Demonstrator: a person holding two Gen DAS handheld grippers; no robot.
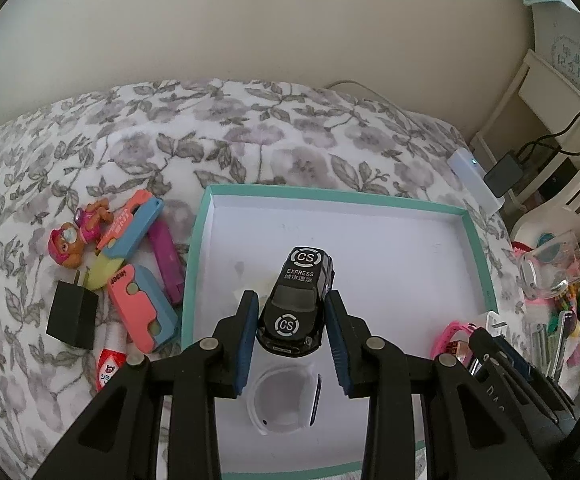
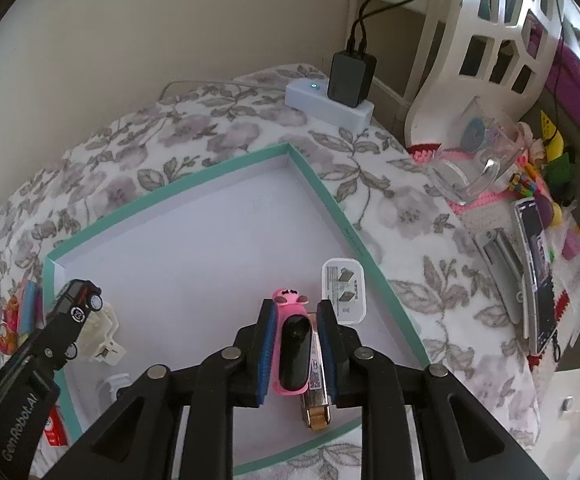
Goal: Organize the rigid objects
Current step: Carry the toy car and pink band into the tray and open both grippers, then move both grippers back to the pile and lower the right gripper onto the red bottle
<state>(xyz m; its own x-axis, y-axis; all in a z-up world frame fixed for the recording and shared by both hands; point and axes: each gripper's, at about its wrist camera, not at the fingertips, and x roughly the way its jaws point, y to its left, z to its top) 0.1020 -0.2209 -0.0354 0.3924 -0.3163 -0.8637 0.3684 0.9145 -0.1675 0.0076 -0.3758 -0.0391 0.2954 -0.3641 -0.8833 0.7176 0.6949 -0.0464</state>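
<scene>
A shallow box with a teal rim (image 1: 329,196) (image 2: 309,172) and a white floor lies on the flowered bedspread. My left gripper (image 1: 291,298) is shut on a black toy car (image 1: 295,304) marked "CS EXPRESS", held just above the box floor; the right wrist view shows the car (image 2: 78,304) tilted at the box's left side. My right gripper (image 2: 297,308) stands open low in the box's near right corner. A pink watch band with a black face (image 2: 293,348) lies between its pads, with a slim gap on the right side. A gold flat item (image 2: 315,384) lies under it.
In the box lie a white plug (image 2: 343,292), a cream plastic piece (image 2: 98,332) and a white ring-shaped item (image 1: 282,396). Left of the box are a toy dog (image 1: 70,244), coral-and-blue cases (image 1: 146,312), a black charger (image 1: 72,316). A power strip (image 2: 325,104), a white basket (image 2: 489,40) and clutter stand right.
</scene>
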